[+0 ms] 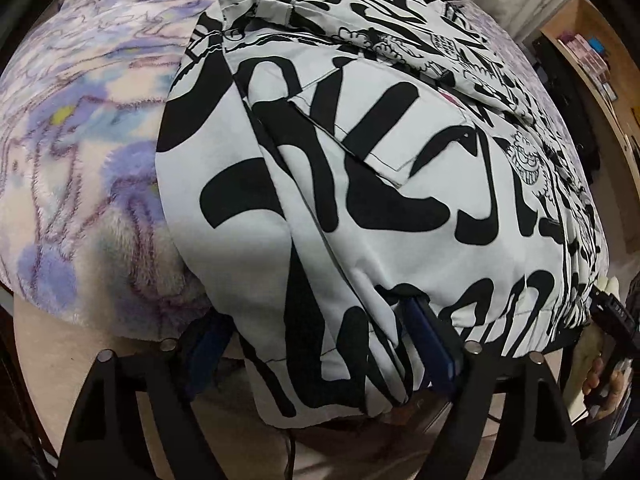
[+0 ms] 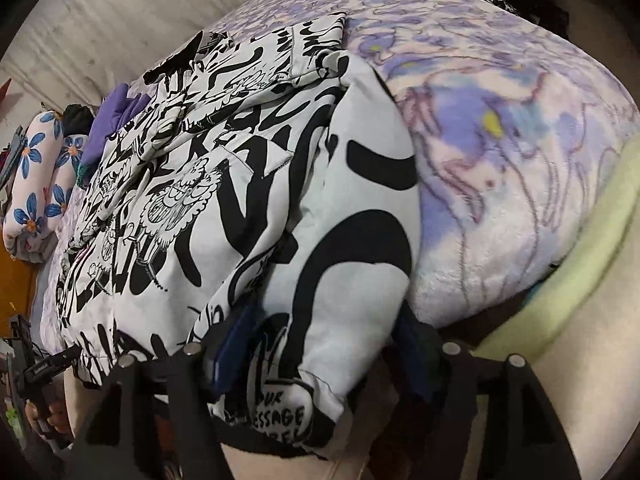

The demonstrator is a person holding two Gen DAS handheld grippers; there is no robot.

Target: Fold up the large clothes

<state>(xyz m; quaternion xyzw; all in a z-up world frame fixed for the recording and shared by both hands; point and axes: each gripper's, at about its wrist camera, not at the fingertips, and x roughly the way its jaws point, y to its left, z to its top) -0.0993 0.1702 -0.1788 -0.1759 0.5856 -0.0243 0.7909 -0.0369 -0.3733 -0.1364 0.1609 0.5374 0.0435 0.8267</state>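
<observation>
A white jacket with bold black lettering (image 1: pixel 360 184) lies folded on a bed, its lower hem hanging over the near edge. In the left wrist view my left gripper (image 1: pixel 318 348) straddles that hem. Its blue pads (image 1: pixel 430 340) stand apart with the cloth loose between them, so it is open. The right wrist view shows the same jacket (image 2: pixel 248 208) from the other side. There my right gripper (image 2: pixel 324 344) sits around a folded sleeve end at the hem. Its pads (image 2: pixel 234 340) are spread wide and do not pinch the cloth, so it is open too.
A purple and white fleece blanket (image 1: pixel 88 152) covers the bed (image 2: pixel 520 152) around the jacket. Flowered pillows (image 2: pixel 36 184) and a purple garment (image 2: pixel 116 116) lie at the far end. A pale yellow sheet (image 2: pixel 568 272) shows at the bed's edge. Shelves (image 1: pixel 592 52) stand beyond.
</observation>
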